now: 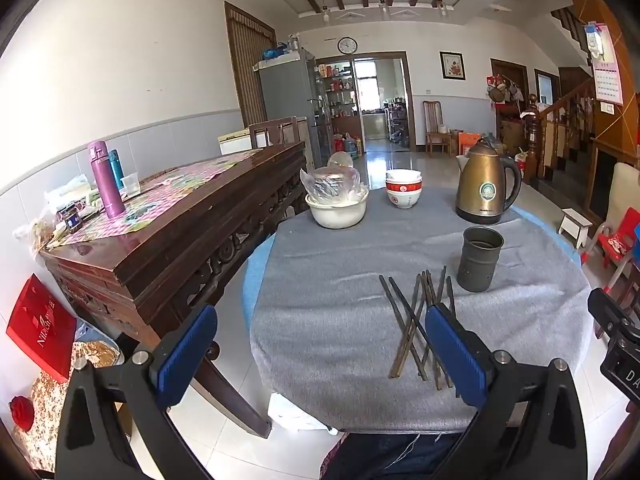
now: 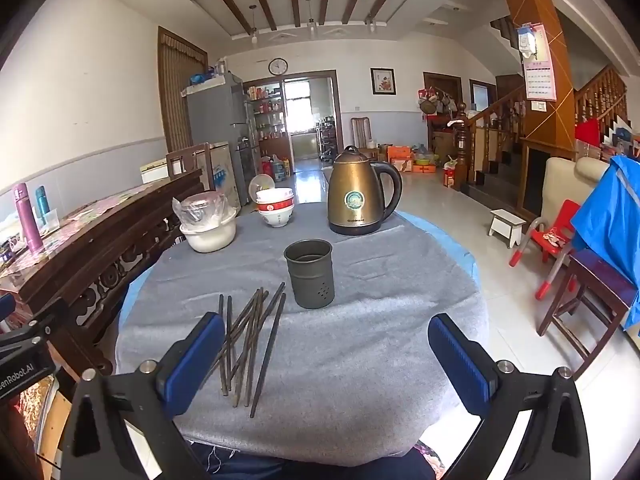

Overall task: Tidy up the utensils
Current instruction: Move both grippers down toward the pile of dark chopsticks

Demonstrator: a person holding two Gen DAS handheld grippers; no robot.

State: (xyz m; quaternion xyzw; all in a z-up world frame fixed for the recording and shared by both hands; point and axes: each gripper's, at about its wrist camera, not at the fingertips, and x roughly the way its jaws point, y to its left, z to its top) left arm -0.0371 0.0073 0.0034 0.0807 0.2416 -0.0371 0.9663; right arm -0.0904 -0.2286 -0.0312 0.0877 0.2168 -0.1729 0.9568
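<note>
Nearest the cameras, both tools stand with jaws spread wide and nothing between them. The left gripper (image 1: 320,354) hangs above the near edge of the round table (image 1: 320,280), and the right gripper (image 2: 326,360) is held in a like position beside it.

The chopsticks (image 2: 248,344) lie loose on the grey cloth in an untidy, crossing bundle near the table's front edge. Their long axes run roughly away from the operator, fanning slightly, with the near ends toward the grippers.

Relation governing the next move: in the left wrist view the bundle sits at the inner face of that tool's right-hand finger, partly masked by it; in the right wrist view it sits just inside the left-hand finger. The bundle therefore lies between the two tools, about equally near each. Judged from the offset alone, neither arm has a clear advantage, though fisheye distortion makes this uncertain.

Just beyond the far tips stands the dark metal holder (image 2: 310,274), upright, mouth open, apparently empty, lying right of the bundle.

Further back: an electric kettle (image 2: 362,196), stacked bowls (image 2: 276,208) and a covered white basin (image 2: 208,228).

Assessment: no chopstick is in the holder; task not begun.
</note>
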